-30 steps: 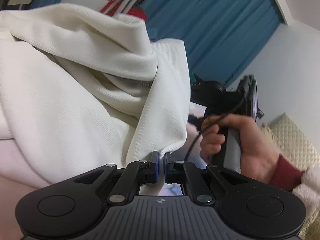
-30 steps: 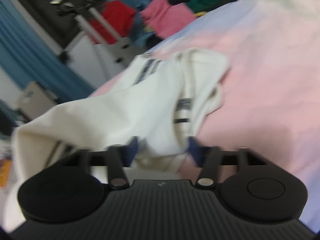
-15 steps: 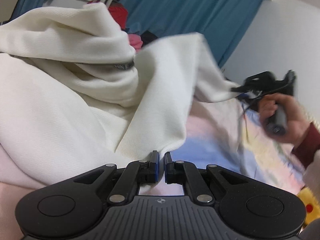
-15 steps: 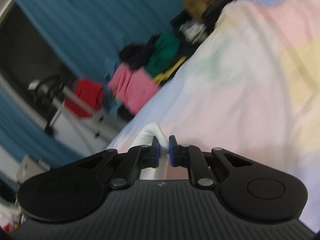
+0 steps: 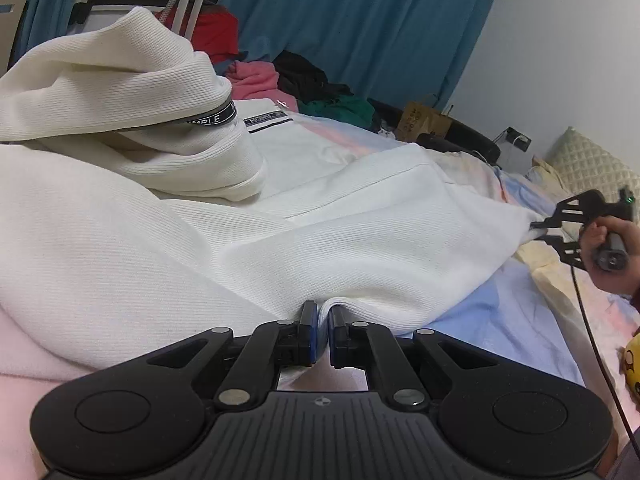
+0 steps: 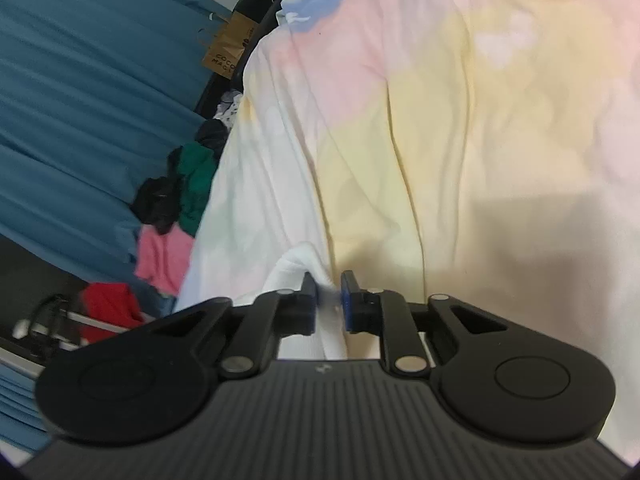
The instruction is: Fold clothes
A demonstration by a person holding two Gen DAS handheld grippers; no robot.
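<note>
A white ribbed garment (image 5: 168,240) lies spread across the pastel bedsheet (image 5: 500,320), one bunched part with a black lettered band (image 5: 208,118) humped up at the far left. Its near hem is pinched in the left gripper (image 5: 323,320), whose blue-padded fingers (image 5: 310,330) are nearly together on the fabric. Another corner stretches away to the right gripper (image 5: 540,231), whose fingers (image 6: 349,304) stand slightly apart with white cloth (image 6: 298,276) between them; a firm grip cannot be confirmed. Beyond the bed lie heaped clothes (image 5: 316,84) before a blue curtain (image 5: 360,20).
</note>
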